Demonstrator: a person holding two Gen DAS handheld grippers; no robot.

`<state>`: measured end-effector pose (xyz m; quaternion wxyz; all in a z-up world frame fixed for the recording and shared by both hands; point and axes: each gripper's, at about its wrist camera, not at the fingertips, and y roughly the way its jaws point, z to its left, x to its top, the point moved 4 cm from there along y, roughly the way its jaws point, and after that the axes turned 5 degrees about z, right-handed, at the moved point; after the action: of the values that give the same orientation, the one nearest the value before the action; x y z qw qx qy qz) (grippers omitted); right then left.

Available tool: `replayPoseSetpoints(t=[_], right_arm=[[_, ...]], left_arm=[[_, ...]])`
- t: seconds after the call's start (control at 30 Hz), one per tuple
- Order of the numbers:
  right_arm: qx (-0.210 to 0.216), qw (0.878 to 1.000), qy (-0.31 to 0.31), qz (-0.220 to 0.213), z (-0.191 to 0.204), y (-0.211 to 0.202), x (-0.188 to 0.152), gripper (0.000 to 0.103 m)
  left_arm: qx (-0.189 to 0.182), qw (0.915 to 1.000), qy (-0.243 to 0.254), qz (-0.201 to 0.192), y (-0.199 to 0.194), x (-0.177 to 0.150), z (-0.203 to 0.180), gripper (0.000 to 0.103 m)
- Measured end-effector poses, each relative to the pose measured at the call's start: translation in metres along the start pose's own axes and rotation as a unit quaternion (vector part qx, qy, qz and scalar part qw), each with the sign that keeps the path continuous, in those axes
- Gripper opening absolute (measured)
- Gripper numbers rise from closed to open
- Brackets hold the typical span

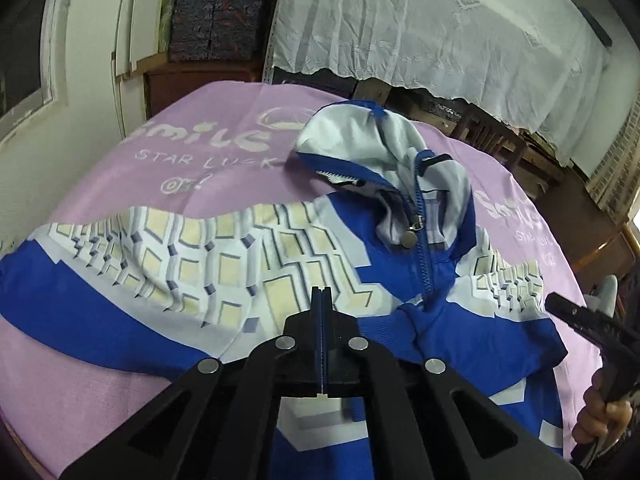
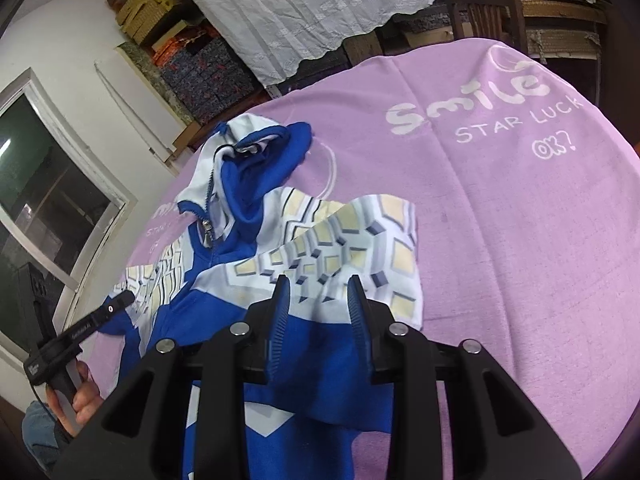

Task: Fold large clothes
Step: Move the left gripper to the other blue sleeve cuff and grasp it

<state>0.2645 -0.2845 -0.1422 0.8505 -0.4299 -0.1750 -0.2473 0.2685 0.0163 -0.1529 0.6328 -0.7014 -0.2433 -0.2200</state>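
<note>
A blue, white and cream hooded zip jacket (image 1: 248, 264) lies front up on a pink cloth, hood (image 1: 360, 136) at the far side. One patterned sleeve (image 2: 360, 232) lies folded in over the chest. My left gripper (image 1: 321, 291) is shut with nothing between its pads and hovers over the jacket's patterned chest. It shows again at the left edge of the right wrist view, left gripper (image 2: 122, 300), held by a hand. My right gripper (image 2: 319, 292) stands open above the folded sleeve, its blue pads apart and not pressing on fabric. From the left wrist view, the right gripper (image 1: 554, 301) sits at the jacket's right edge.
The pink cloth (image 2: 520, 260) printed "Smile STAR LUCK OK?" covers the whole table. Behind it hang a white lace cloth (image 1: 400, 20) over furniture, stacked patterned boxes (image 1: 216, 20) and a wooden chair (image 2: 484, 12). A window (image 2: 48, 200) is on the left wall.
</note>
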Motion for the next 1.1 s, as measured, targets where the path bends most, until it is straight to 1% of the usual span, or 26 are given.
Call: replayPoseSetpoints(t=[0.07, 0.1, 0.17, 0.2, 0.23, 0.27, 0.3, 0.33, 0.37, 0.4, 0.43, 0.47, 0.53, 0.57, 0.63, 0.67, 0.7, 0.73, 0.77, 0.8, 0.83, 0.87, 0.9, 0.97, 1.03, 1.1], right_arm=[[-0.020, 1.000, -0.007, 0.023, 0.001, 0.013, -0.005, 0.029], [-0.026, 0.999, -0.005, 0.032, 0.000, 0.019, -0.008, 0.029], [-0.026, 0.999, 0.002, 0.046, -0.003, 0.027, -0.010, 0.028], [-0.026, 0.999, 0.002, 0.045, -0.003, 0.026, -0.010, 0.028], [-0.024, 0.999, 0.001, 0.043, -0.003, 0.025, -0.010, 0.028], [-0.023, 0.999, 0.001, 0.042, -0.003, 0.024, -0.010, 0.028], [-0.022, 0.999, 0.002, 0.043, -0.003, 0.024, -0.010, 0.028], [-0.020, 0.999, 0.002, 0.045, -0.003, 0.025, -0.010, 0.028], [-0.019, 0.999, 0.003, 0.050, -0.003, 0.027, -0.011, 0.028], [-0.018, 0.998, 0.002, 0.055, -0.002, 0.030, -0.012, 0.029], [-0.019, 0.998, -0.002, 0.058, -0.001, 0.033, -0.013, 0.030], [-0.022, 0.998, -0.006, 0.056, 0.000, 0.033, -0.013, 0.031], [-0.026, 0.998, -0.013, 0.055, 0.003, 0.033, -0.012, 0.031], [-0.025, 0.998, -0.008, 0.051, 0.002, 0.031, -0.011, 0.028], [-0.016, 0.999, 0.003, 0.027, 0.000, 0.019, -0.007, 0.028], [-0.014, 1.000, 0.001, 0.013, 0.001, 0.011, -0.005, 0.029], [-0.016, 1.000, -0.001, 0.016, 0.001, 0.012, -0.005, 0.029], [-0.018, 0.999, -0.002, 0.030, 0.000, 0.017, -0.007, 0.029], [-0.019, 0.998, -0.001, 0.064, -0.001, 0.030, -0.012, 0.029], [-0.031, 0.998, -0.006, 0.055, -0.001, 0.031, -0.014, 0.026], [-0.039, 0.998, -0.015, 0.051, 0.002, 0.029, -0.013, 0.029], [-0.029, 0.998, -0.010, 0.050, 0.002, 0.027, -0.013, 0.029], [-0.020, 0.999, -0.001, 0.050, 0.000, 0.024, -0.012, 0.029], [-0.011, 0.999, 0.012, 0.040, -0.003, 0.017, -0.010, 0.031], [-0.009, 0.999, 0.020, 0.029, -0.006, 0.011, -0.007, 0.036], [-0.002, 0.999, 0.029, 0.026, -0.008, 0.009, -0.006, 0.037]], left_arm=[[0.021, 0.9995, -0.010, 0.023, 0.010, 0.000, 0.008, 0.000], [0.021, 0.9992, -0.016, 0.032, 0.013, -0.001, 0.010, 0.000], [-0.023, 0.9989, -0.017, 0.036, 0.008, -0.004, 0.005, 0.001], [-0.039, 0.9987, -0.010, 0.032, 0.003, -0.005, 0.000, 0.013], [-0.040, 0.9987, 0.013, 0.028, -0.002, -0.008, -0.010, 0.029], [-0.030, 0.9990, 0.023, 0.024, -0.003, -0.011, -0.014, 0.065], [-0.010, 0.9993, 0.033, 0.018, -0.004, -0.013, -0.019, 0.070], [0.002, 0.9988, 0.046, 0.019, -0.002, -0.015, -0.024, 0.069], [0.002, 0.9984, 0.050, 0.026, 0.000, -0.016, -0.025, 0.066], [0.004, 0.9982, 0.048, 0.035, 0.004, -0.017, -0.024, 0.053], [0.008, 0.9980, 0.046, 0.044, 0.008, -0.018, -0.024, 0.047], [0.011, 0.9978, 0.042, 0.050, 0.011, -0.017, -0.022, 0.043], [0.012, 0.9982, 0.023, 0.054, 0.012, -0.017, -0.015, 0.043], [0.015, 0.9984, 0.019, 0.051, 0.010, -0.016, -0.013, 0.043], [0.045, 0.9976, 0.028, 0.045, 0.010, -0.017, -0.012, 0.045], [0.071, 0.9956, 0.037, 0.049, 0.013, -0.018, -0.013, 0.045], [0.089, 0.9935, 0.039, 0.059, 0.019, -0.019, -0.011, 0.047], [0.087, 0.9937, 0.032, 0.063, 0.020, -0.019, -0.008, 0.048], [0.080, 0.9947, 0.013, 0.064, 0.015, -0.017, -0.002, 0.048], [0.078, 0.9951, -0.004, 0.061, 0.010, -0.015, 0.005, 0.048], [0.072, 0.9955, -0.029, 0.054, -0.001, -0.013, 0.017, 0.048], [0.068, 0.9952, -0.054, 0.046, -0.014, -0.012, 0.030, 0.051], [0.070, 0.9943, -0.070, 0.041, -0.022, -0.013, 0.039, 0.058], [0.094, 0.9882, -0.116, 0.032, -0.044, -0.017, 0.072, 0.067], [0.115, 0.9798, -0.162, 0.026, -0.063, -0.022, 0.106, 0.069], [0.125, 0.9701, -0.207, 0.021, -0.077, -0.028, 0.137, 0.069]])
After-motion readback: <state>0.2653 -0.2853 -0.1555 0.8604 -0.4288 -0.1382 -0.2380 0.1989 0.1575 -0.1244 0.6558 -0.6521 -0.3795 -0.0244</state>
